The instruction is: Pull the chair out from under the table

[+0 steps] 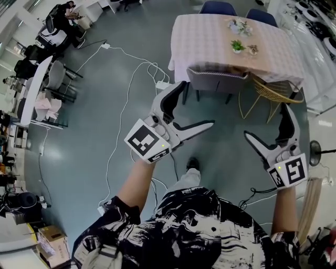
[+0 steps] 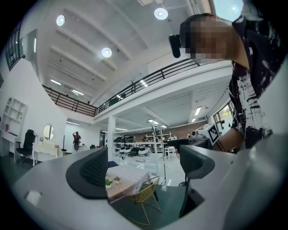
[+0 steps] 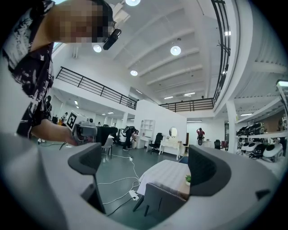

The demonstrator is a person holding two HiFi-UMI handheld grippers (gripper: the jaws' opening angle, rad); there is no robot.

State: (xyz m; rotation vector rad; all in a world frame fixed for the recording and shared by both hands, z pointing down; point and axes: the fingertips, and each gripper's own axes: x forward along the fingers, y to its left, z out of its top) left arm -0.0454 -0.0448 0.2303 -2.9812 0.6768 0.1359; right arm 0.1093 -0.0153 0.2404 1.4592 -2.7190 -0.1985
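Note:
A grey upholstered chair is tucked under the near side of a table with a pale checked cloth. The same grey chair sits low in the right gripper view, in front of the table. My left gripper is open and held in the air short of the chair, with nothing between its fingers. My right gripper is open too, off to the right and nearer to me. In the left gripper view the left gripper frames the table. The right gripper holds nothing.
A yellow wire chair stands at the table's near right corner; two blue chairs are on the far side. Small plants sit on the cloth. White cables and a power strip lie on the floor at left. Desks line the far left.

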